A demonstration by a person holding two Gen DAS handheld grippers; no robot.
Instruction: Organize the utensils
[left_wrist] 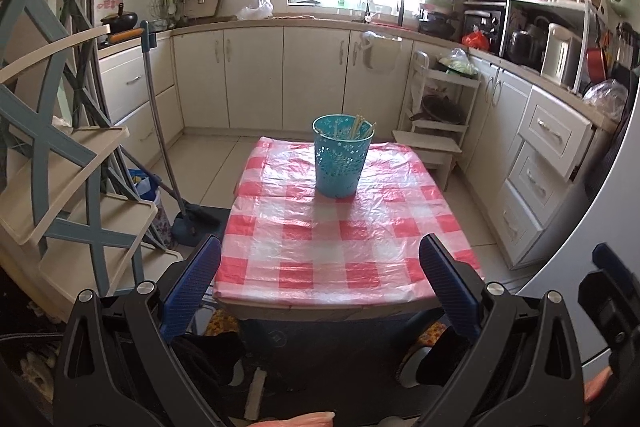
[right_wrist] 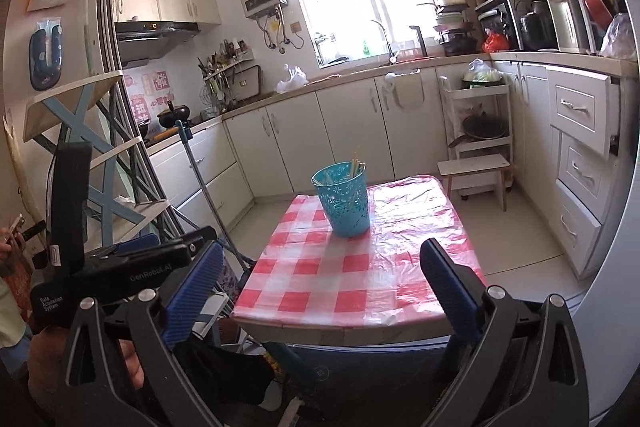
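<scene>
A teal perforated holder stands upright on the far half of a small table covered in a red-and-white checked cloth. Several pale chopsticks stick out of its top. In the right wrist view the same holder sits toward the table's far left, chopsticks inside. My left gripper hangs open over the table's near edge, well short of the holder, nothing between its blue fingers. My right gripper is open too, at the near edge, empty. The left gripper's body shows at the left of the right wrist view.
White kitchen cabinets run along the back and right. A blue-and-cream folding rack and a mop stand left of the table. A small white step stool and a trolley stand beyond the table on the right.
</scene>
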